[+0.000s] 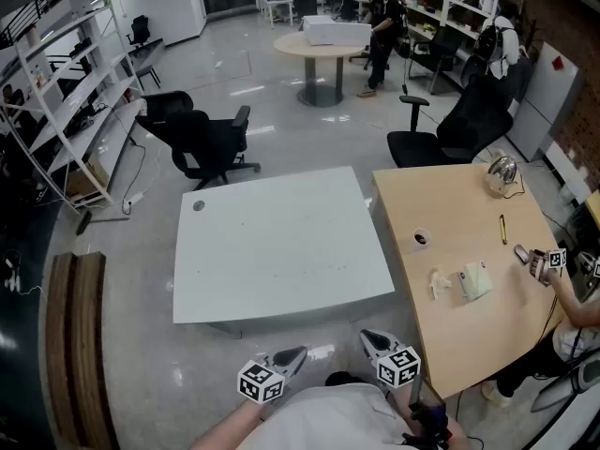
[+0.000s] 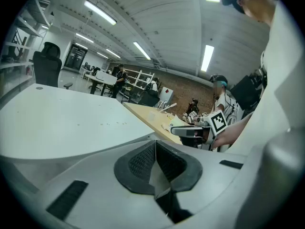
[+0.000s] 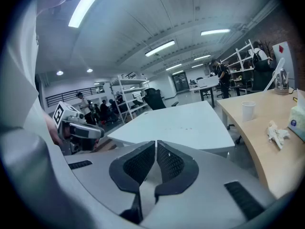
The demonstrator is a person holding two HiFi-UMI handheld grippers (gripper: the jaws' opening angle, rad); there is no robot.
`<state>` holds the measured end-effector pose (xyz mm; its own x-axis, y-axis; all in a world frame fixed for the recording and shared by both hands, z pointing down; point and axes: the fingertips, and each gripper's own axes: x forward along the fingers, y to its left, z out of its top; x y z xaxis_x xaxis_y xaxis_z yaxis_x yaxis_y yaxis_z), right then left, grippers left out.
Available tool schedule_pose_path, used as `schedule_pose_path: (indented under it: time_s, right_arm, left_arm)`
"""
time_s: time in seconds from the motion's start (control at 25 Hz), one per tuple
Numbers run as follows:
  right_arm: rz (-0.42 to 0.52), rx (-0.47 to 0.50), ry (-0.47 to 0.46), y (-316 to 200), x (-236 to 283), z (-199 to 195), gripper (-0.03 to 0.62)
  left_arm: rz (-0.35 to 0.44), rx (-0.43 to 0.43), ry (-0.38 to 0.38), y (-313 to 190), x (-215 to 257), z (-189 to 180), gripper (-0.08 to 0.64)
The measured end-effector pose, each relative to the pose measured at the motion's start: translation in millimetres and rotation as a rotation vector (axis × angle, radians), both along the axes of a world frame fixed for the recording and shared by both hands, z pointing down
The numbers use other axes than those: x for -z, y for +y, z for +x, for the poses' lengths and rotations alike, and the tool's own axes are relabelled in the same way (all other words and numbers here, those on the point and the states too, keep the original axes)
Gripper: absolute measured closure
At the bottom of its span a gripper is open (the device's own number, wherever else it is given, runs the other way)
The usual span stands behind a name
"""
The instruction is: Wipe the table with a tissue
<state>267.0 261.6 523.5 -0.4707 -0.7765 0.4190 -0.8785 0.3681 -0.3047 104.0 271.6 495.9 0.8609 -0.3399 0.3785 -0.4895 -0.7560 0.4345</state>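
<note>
Two tables are set on a glossy office floor (image 1: 141,345) — a white table (image 1: 281,251) and a wooden table (image 1: 459,223) at its right. The left gripper (image 1: 296,353) and right gripper (image 1: 373,338) are held with jaws pressed together, nothing between them. The crumpled tissue (image 1: 439,282), lying on the wood beside a tissue box (image 1: 475,279), is probably best reached with jaws opened, then pinched lightly.
</note>
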Motion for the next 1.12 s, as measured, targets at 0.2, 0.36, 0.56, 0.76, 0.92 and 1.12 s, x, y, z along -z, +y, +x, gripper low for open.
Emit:
schedule_pose_path:
  time_s: [0.2,0.36,0.56,0.76,0.92,1.12]
  right_arm:
    - [0.08,0.031,0.037,-76.3,11.7,35.2,0.568]
    - [0.082,0.006,0.061,-112.9,21.3,66.8,0.568]
    - [0.027,-0.069,0.082,-123.5,-2.6,103.2,0.568]
    - [-0.039,-0.195,0.186,-118.8,-22.8,165.2,0.568]
    - [-0.076,-0.348,0.289,-115.3,-37.6,233.3,0.567]
    - [-0.138,-0.489,0.361,-124.1,-50.9,303.7,0.566]
  left_arm:
    - [0.063,0.003,0.016,-71.0,3.9,35.9,0.552]
    - [0.076,-0.01,0.021,-106.5,13.4,63.1,0.552]
    - [0.052,-0.051,-0.001,-124.2,12.2,84.7,0.552]
    - [0.019,-0.109,-0.015,-131.4,10.1,111.1,0.552]
    - [0.005,-0.129,-0.032,-142.1,10.1,125.4,0.552]
    - [0.006,-0.13,-0.052,-159.0,9.3,137.1,0.552]
